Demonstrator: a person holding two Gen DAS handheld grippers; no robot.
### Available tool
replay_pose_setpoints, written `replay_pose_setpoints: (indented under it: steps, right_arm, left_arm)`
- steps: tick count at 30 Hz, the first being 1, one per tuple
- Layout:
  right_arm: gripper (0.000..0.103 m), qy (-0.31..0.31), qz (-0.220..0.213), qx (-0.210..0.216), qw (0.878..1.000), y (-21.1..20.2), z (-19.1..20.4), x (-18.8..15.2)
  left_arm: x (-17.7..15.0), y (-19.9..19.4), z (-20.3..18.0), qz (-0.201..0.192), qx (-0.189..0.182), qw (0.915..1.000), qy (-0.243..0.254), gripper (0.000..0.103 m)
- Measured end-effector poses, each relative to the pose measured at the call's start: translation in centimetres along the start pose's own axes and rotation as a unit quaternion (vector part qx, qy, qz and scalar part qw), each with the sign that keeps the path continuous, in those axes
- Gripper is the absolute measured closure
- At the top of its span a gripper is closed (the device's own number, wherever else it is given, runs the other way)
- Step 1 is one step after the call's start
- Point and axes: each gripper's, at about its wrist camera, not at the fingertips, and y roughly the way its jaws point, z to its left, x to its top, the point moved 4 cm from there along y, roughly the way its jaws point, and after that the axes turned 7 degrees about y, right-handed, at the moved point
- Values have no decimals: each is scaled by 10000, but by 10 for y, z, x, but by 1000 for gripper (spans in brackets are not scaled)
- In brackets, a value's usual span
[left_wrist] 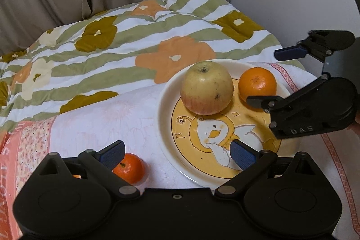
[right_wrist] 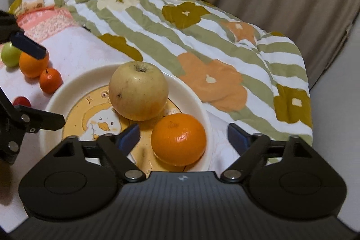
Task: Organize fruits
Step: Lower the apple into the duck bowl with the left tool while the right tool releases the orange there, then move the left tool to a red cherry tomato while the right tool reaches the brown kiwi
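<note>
While both grippers [left_wrist: 177,153] [right_wrist: 183,136] gape empty, plate [right_wrist: 200,105] holds apple [right_wrist: 138,91], orange [right_wrist: 178,140].

Left gripper [left_wrist: 177,153]: jaws spread wide, nothing between the pads, angled downward. Right gripper [right_wrist: 183,135]: jaws at full spread, pads pressing nothing, pitched downward, seen at 3 o'clock from the left wrist.

We see a cream plate [right_wrist: 48,102] with a yellow duck picture. On it sit a pale yellow apple [right_wrist: 138,90], stem up, and an orange [right_wrist: 178,139] just beside it. Off the plate's edge lie a small tangerine [right_wrist: 50,79], another orange [right_wrist: 31,65], a green apple [right_wrist: 9,57] and a red fruit [right_wrist: 21,102].
</note>
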Motion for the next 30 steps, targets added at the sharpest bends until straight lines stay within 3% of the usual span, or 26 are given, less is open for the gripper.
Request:
replay_pose_setpoints:
  steps: [8,17,23,30]
  right_arm:
    - [0,346,-153,-135,9992,-28,-5,8]
    - [0,1163,-366,-374,9918,-84,-5,10]
    - [0,1416,-368,-620,9873,-129,16,7]
    - [0,1974,-311,-496,9786,-167,53,-7]
  left_arm:
    - [-3,-22,6,-120,126,9998,-137,2]
    - [-14,-64,14,-482,199,9981,-328,1]
    - [-29,-96,23,-713,224,9963,-424,0]
    - [-64,-146,39,-1052,535,9916,-536,0]
